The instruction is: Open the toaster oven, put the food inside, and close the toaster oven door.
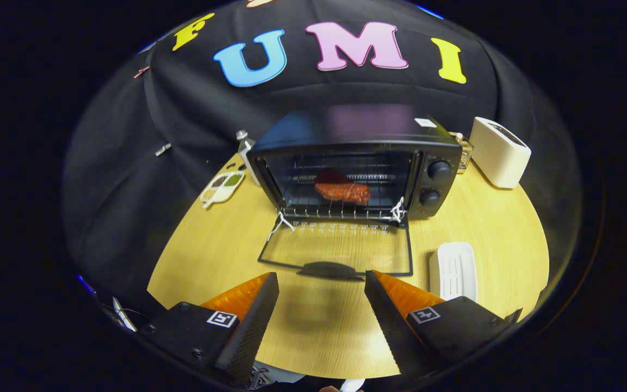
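A black toaster oven [357,158] stands on the wooden table [226,245] beyond my fingers. Its glass door [340,247] lies folded down flat toward me, with the dark handle [327,270] at its near edge. A reddish piece of meat [343,191] rests on the wire rack inside the oven. My gripper [321,283] is open just short of the door handle, a little above the table, with nothing between its fingers.
A white toaster [499,152] stands to the right of the oven, and a white ribbed dish [453,270] lies beside the open door near my right finger. Left of the oven are a small divided dish [222,188] and a bottle [244,146].
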